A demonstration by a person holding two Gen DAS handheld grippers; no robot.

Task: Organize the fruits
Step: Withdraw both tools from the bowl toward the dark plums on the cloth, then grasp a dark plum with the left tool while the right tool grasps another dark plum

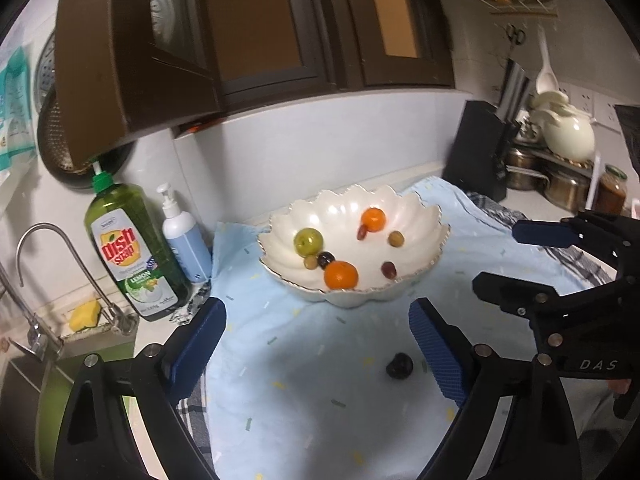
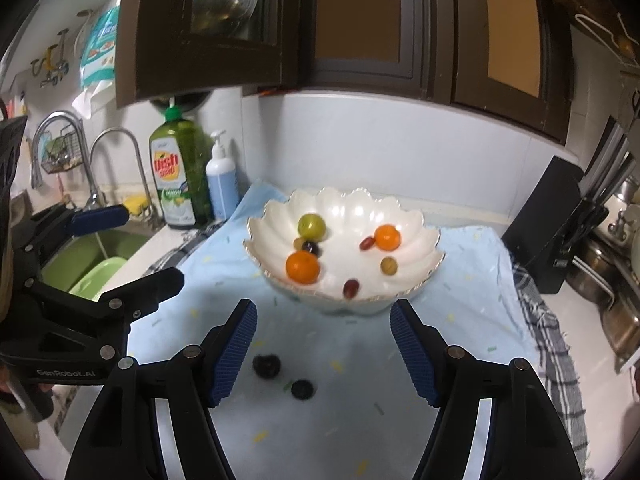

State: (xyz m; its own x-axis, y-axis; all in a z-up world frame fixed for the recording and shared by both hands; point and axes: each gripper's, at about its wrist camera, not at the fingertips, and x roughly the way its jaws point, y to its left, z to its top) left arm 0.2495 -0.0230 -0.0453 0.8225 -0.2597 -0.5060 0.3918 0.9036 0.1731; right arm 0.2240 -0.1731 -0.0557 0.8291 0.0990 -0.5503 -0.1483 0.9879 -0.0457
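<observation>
Scalloped glossy white bowl [image 2: 420, 236], round oranges [image 2: 303, 267], ribbed blue tongs [image 2: 323, 350]

Both wrist cams face bowl [image 1: 352, 216] close; L from left.

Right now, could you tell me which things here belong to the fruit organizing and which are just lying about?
Job:
white scalloped bowl
two oranges and the green fruit in it
two dark fruits on the blue cloth
left gripper, right gripper, both open

Lying about:
dish soap bottle
pump bottle
yellow sponge
faucet
</observation>
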